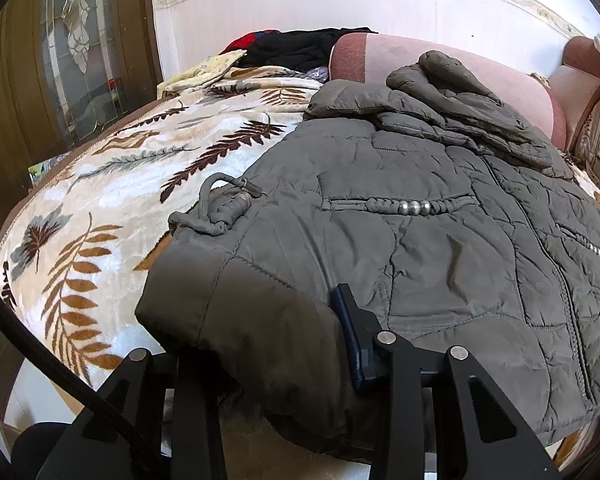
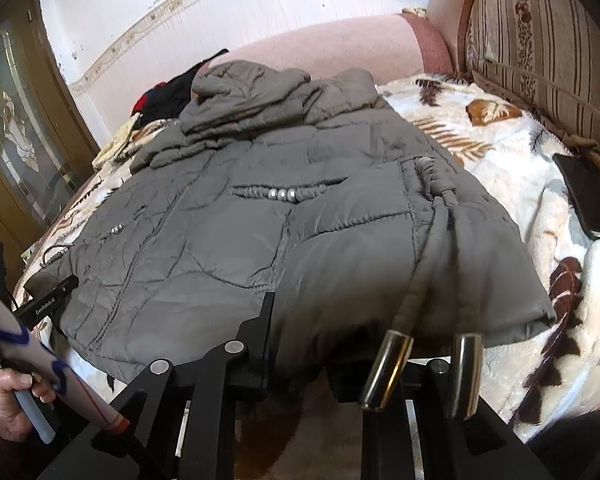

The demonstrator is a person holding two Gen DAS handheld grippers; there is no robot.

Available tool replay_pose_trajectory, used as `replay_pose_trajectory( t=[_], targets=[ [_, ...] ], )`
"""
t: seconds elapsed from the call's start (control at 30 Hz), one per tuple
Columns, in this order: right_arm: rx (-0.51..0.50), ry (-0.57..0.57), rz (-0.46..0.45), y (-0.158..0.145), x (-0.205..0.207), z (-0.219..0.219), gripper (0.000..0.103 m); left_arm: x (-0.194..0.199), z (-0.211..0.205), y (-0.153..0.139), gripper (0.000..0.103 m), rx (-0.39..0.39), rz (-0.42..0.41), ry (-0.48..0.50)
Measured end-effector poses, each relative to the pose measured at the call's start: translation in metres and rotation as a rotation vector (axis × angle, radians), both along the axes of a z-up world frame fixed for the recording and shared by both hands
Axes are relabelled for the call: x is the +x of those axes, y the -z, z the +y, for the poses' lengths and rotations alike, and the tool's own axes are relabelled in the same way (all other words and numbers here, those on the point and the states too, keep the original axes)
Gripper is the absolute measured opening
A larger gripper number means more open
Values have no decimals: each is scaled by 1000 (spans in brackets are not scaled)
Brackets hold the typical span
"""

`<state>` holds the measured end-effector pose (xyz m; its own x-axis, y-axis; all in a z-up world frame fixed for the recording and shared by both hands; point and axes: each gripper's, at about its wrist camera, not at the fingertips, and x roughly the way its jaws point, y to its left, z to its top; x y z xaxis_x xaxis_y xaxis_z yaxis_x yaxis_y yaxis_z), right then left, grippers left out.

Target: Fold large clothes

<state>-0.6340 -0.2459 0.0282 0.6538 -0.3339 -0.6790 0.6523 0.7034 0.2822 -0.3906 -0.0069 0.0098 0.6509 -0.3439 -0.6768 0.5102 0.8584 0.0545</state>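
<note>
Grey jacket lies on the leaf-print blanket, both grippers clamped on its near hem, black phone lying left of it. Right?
Not the phone: the right wrist view shows it right of the jacket, by the striped cushion. Blanket and both hem grips, left gripper and right gripper, hold.

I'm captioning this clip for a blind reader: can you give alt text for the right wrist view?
A grey quilted hooded jacket lies spread on a white leaf-patterned blanket, its near hem pinched in the right gripper. The left gripper grips the hem's far corner, and two metal-tipped drawcords dangle over the near edge.
</note>
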Motion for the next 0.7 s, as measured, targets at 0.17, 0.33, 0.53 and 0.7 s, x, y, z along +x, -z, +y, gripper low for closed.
replay_pose_trajectory(
  t=[0.17, 0.33, 0.53, 0.7],
  targets=[
    [-19, 3, 0, -2, 0, 1, 20, -1, 2, -2, 34, -3, -3, 6],
    [-21, 2, 0, -1, -1, 2, 20, -2, 1, -4, 32, 2, -15, 10],
    [-22, 2, 1, -1, -1, 2, 20, -3, 1, -4, 31, 3, -20, 14],
    [-25, 4, -3, -2, -4, 2, 20, -5, 1, -5, 31, 1, -23, 17]
  ],
)
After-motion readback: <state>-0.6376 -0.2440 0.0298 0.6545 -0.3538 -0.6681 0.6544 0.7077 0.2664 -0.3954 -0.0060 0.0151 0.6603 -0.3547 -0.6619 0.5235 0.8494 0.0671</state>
